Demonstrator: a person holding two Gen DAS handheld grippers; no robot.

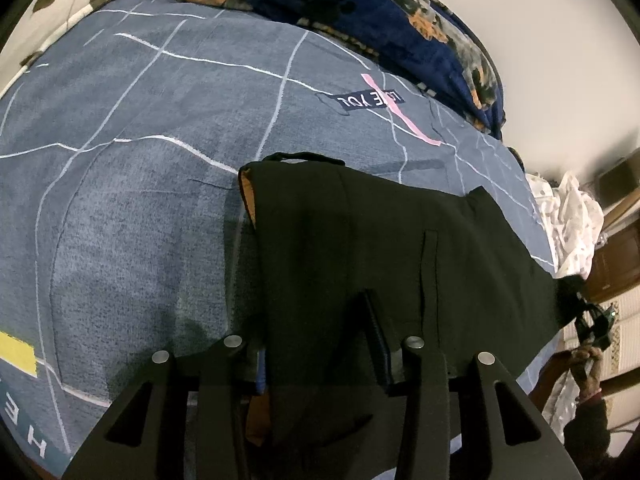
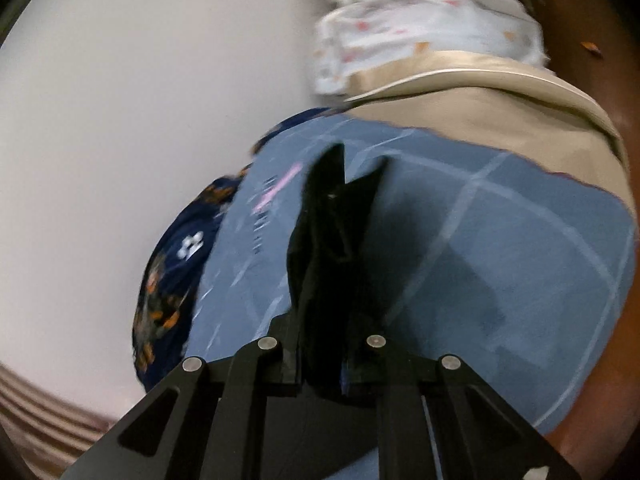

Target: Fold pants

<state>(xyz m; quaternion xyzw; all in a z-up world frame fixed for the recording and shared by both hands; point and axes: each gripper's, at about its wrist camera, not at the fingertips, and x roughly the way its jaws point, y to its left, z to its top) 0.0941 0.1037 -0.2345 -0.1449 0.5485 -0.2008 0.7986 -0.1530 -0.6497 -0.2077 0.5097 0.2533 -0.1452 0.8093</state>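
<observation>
Pants (image 1: 360, 248), black, lie spread on a blue-grey bedsheet (image 1: 140, 200) with pale grid lines, directly ahead of the left gripper (image 1: 316, 340) in the left wrist view. Fabric is flat and fairly smooth; a vertical pocket slit shows ahead and to the right of the jaws, and a tan lining shows at the folded far-left corner. The near edge of the garment runs down between the two fingers, which stand partly closed with cloth filling the gap; the right finger (image 1: 376, 332) presses against the cloth, so the left gripper is gripping the pants. It is pitched steeply down toward the bed. Beyond the pants, a dark blue dog-print blanket (image 1: 400, 20) lies at the far edge, and white spotted cloth (image 1: 572, 216) is bunched at far right. At lower right a person's hand (image 1: 588, 364) holds the other device beside the bed.

Right wrist view, blurred: the right gripper (image 2: 344, 208) has its jaws drawn nearly together, with dark cloth of the pants (image 2: 328, 300) between and behind the fingers; it appears clamped on that cloth, lifted above the sheet (image 2: 500, 260). The claw is tilted moderately downward. Ahead lie a beige mattress edge (image 2: 480, 112) and white patterned cloth (image 2: 420, 20); the blanket (image 2: 176, 272) sits left.
</observation>
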